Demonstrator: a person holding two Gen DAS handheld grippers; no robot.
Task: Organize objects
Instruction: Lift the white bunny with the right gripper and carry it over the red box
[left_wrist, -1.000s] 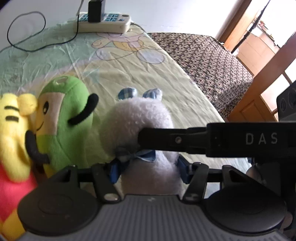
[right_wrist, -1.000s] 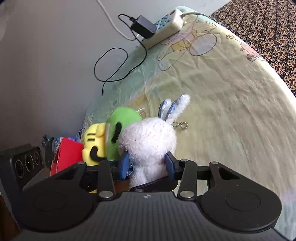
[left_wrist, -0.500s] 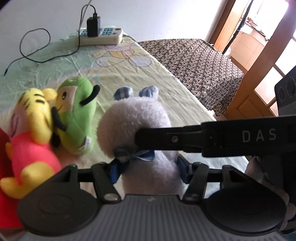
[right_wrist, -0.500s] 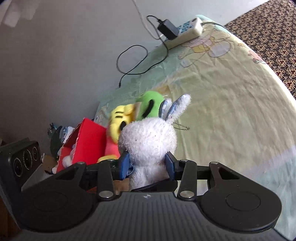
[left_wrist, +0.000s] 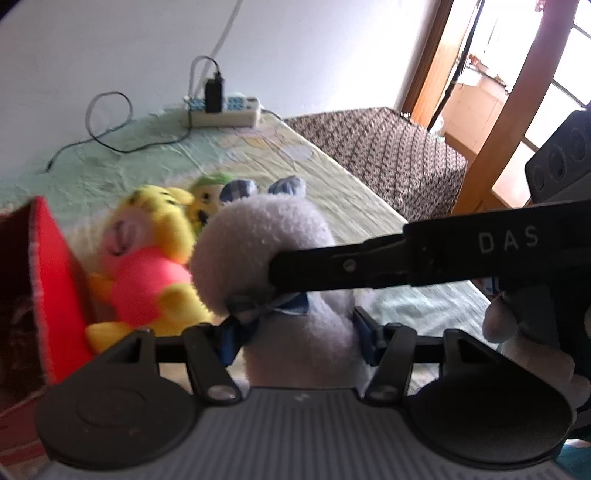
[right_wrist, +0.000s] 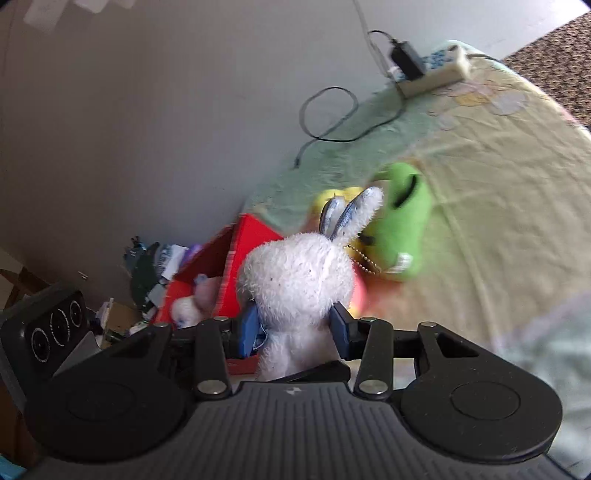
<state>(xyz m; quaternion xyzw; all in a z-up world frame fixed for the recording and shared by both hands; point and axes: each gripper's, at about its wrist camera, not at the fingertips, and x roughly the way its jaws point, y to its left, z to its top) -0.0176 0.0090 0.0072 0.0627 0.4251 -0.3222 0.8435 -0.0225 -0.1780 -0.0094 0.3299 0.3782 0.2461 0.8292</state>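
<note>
While both claws (left_wrist: 295, 336) (right_wrist: 293, 328) clamp it, the white bunny (right_wrist: 295, 273) sits between their pads.

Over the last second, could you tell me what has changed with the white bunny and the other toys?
Both grippers, left and right, have lifted the white bunny up and away; the green plush and yellow plush now look farther off, and a red box has come into view. Both grips stay unchanged.
</note>
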